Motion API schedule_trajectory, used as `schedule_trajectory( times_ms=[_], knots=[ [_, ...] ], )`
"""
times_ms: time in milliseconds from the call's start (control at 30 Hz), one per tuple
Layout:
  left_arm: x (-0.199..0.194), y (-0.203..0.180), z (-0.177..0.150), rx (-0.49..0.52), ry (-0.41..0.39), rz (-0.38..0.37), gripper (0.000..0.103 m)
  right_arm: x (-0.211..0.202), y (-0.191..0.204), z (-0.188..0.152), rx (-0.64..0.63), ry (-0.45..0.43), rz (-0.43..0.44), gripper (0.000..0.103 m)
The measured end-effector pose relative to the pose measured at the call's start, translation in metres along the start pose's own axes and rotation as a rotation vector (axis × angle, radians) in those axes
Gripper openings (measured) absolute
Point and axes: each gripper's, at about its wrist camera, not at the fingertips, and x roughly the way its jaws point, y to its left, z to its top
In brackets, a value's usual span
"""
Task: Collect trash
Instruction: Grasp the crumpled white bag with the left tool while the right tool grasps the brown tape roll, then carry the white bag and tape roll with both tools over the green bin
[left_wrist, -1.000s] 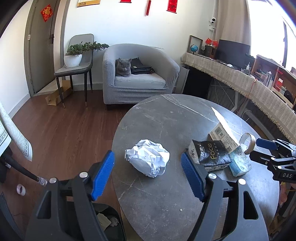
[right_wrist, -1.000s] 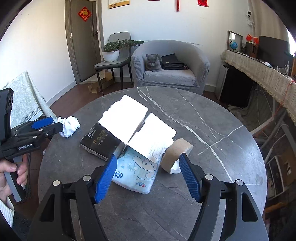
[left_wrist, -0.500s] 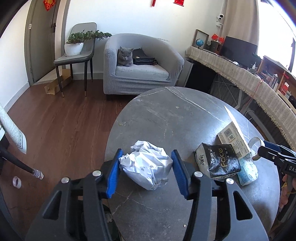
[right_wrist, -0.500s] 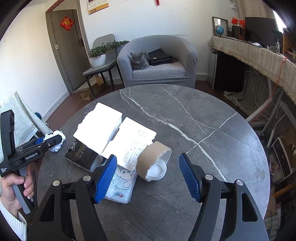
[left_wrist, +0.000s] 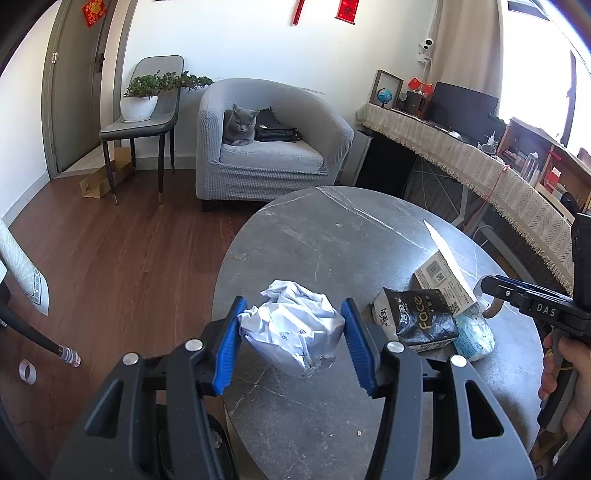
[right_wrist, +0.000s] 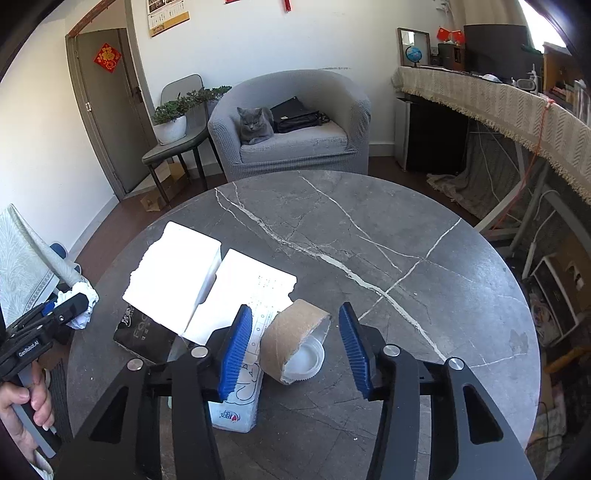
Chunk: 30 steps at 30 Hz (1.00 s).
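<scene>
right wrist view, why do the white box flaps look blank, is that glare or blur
Glare: in the right wrist view sunlight blows out the open white cardboard box flaps, erasing print; edges stay sharp. In the left wrist view the same box shows readable codes; only the window is overexposed.

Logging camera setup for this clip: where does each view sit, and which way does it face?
Left wrist: on the left tongs, looking down at the paper wad pinched between their pads; right tongs and hand show.
Right wrist: on the right tongs, straddling the tape core; left tongs and hand show.
Shared: table, black pack, cat.
</scene>
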Motion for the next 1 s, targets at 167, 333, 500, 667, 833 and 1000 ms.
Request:
schedule_trajectory(
  times_ms=[167, 333, 500, 667, 833, 1000],
  knots=[
    [-0.006, -0.001, 0.0, 0.011, -0.008, -0.004, 0.055, 0.001, -0.004, -0.001, 0.023, -0.001, 0.005, 0.039],
    [-0.01, -0.001, -0.001, 0.016, -0.013, -0.006, 0.055, 0.002, -0.013, -0.002, 0.069, 0.007, 0.043, 0.027],
    [-0.015, -0.006, -0.002, 0.017, -0.022, -0.025, 0.055, -0.003, -0.028, -0.004, 0.144, 0.001, 0.114, 0.018],
    [-0.019, -0.008, -0.004, 0.015, -0.018, -0.036, 0.055, -0.01, -0.04, -0.006, 0.223, -0.008, 0.197, 0.018],
    [-0.023, -0.008, -0.006, 0.014, -0.014, -0.039, 0.055, -0.018, -0.042, -0.011, 0.275, -0.012, 0.274, 0.018],
    [-0.033, -0.012, -0.013, 0.023, -0.017, -0.035, 0.055, -0.02, -0.048, -0.023, 0.374, 0.008, 0.388, 0.018]
  ],
)
